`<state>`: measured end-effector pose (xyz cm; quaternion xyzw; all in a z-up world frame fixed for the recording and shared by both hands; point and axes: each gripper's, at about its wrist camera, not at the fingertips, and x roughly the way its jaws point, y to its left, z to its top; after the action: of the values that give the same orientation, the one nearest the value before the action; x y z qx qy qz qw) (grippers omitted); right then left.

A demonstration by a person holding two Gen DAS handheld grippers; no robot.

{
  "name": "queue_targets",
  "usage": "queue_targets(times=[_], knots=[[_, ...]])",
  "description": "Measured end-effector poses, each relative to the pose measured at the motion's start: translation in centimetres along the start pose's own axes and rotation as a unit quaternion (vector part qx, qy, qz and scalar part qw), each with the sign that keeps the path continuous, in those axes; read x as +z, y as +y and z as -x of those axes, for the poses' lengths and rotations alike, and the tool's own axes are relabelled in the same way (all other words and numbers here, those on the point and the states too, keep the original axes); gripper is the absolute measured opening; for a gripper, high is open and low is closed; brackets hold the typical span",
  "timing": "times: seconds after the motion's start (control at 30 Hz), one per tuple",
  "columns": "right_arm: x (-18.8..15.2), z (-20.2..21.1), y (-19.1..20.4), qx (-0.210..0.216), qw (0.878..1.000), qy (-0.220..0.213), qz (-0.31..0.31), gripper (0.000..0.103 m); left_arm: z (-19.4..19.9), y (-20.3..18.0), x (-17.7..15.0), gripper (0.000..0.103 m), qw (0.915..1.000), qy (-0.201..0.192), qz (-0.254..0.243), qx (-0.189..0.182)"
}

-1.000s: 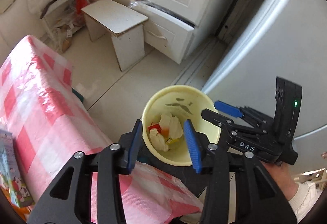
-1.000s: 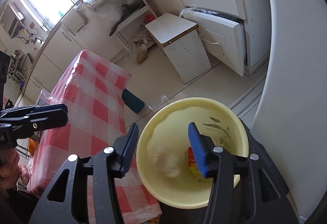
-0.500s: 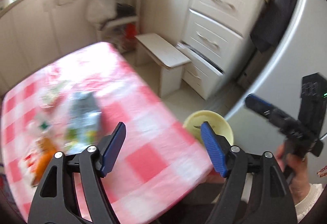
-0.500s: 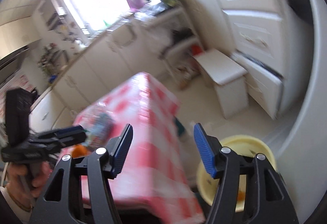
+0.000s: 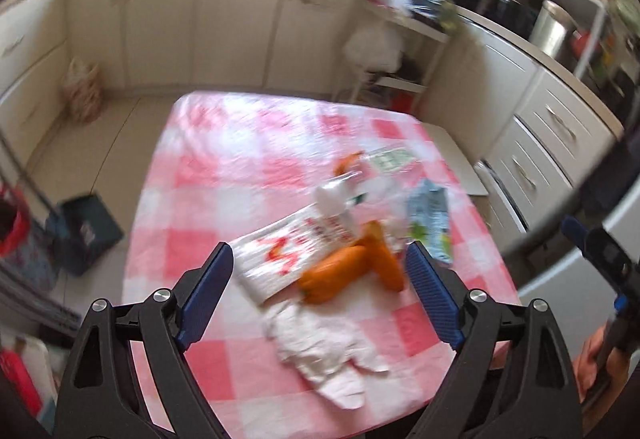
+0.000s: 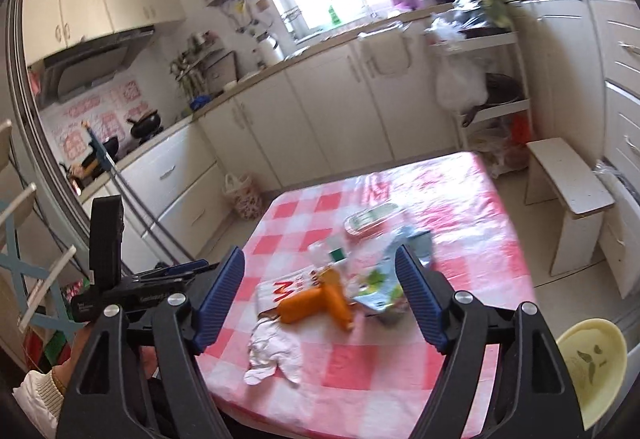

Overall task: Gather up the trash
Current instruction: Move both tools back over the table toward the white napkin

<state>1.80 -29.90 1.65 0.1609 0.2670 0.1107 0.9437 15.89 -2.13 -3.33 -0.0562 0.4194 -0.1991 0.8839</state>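
Though blurred, tissue [image 5: 324,353] below left tool [image 5: 318,299] (agape)

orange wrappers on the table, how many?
2. One orange wrapper lies beside the white crumpled tissue; the second orange wrapper crosses its right end, touching the blue-green pouch. More may be hidden underneath.
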Motion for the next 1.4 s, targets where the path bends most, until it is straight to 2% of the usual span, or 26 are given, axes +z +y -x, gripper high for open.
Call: queue_targets(times=[0.1,0.2,0.4,0.53,0.77,1.03,1.4], knots=[[-0.3,-1.2,2.3,0.001,1.0,0.007,0.03,0.079,0.6,2.7,0.1,0.084,0.999,-0.001,0.044,0.007],[-0.6,-2.7,3.5,-0.008,0.999,0.024,0.042,0.079,1.9,3.5,-0.1,0.087,0.9987,-0.024,0.038,0.024],[-1.6,-5.7,5.5,-0.013,0.997,0.058,0.055,0.08,2.5,4.5,-0.2,0.088,0.9981,-0.024,0.053,0.022],[-3.1,-7.8,7.2,-0.007,0.992,0.097,0.077,0.08,3.1,4.6,-0.2,0.089,0.998,-0.031,0.048,0.029],[-6.1,-10.8,9.9,0.006,0.976,0.178,0.126,0.083,3.4,5.9,-0.4,0.09,0.9969,-0.027,0.067,0.033],[-8.7,-12.6,11.2,0.011,0.962,0.23,0.148,0.083,3.2,5.9,-0.6,0.09,0.997,-0.02,0.068,0.034],[-10.3,-14.8,11.5,0.003,0.952,0.27,0.143,0.085,3.1,6.1,-0.8,0.09,0.9969,-0.015,0.069,0.035]])
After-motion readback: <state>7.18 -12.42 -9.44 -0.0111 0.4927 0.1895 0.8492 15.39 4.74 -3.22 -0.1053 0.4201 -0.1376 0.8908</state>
